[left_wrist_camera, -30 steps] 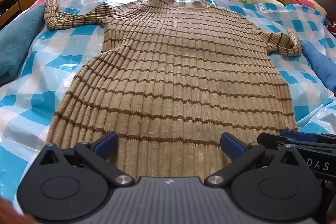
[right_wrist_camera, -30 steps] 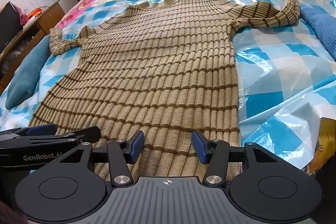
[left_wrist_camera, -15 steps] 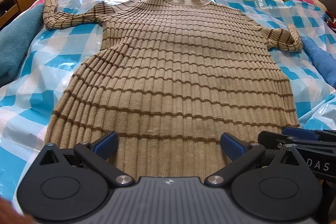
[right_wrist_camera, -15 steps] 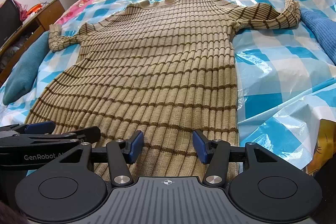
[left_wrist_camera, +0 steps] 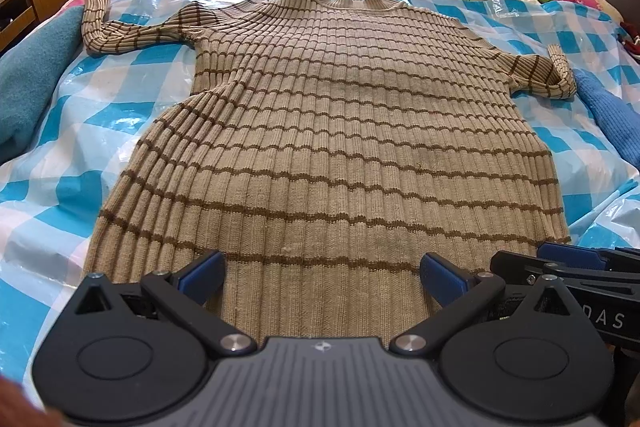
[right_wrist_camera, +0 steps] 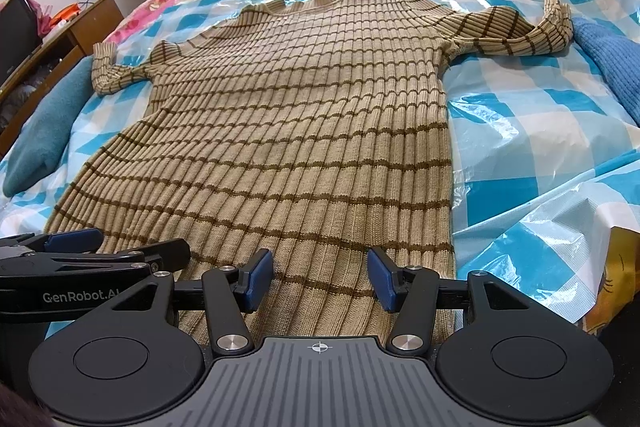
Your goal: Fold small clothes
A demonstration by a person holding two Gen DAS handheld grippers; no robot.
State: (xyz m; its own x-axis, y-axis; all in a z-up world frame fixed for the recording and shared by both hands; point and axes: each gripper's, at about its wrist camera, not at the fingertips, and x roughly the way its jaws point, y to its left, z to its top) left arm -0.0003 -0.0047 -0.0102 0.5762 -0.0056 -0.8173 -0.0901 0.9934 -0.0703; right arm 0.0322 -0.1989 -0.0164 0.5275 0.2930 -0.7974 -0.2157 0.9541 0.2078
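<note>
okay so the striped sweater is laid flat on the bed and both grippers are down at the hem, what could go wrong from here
1. The sweater lies on a glossy checked plastic sheet; closing at the hem could pinch the plastic too, or let the knit slide.
2. Both sleeves are spread out; the right sleeve ends beside a blue knit garment and might drag against it.
3. The left gripper and right gripper sit close together, both open, so they may bump.
</note>
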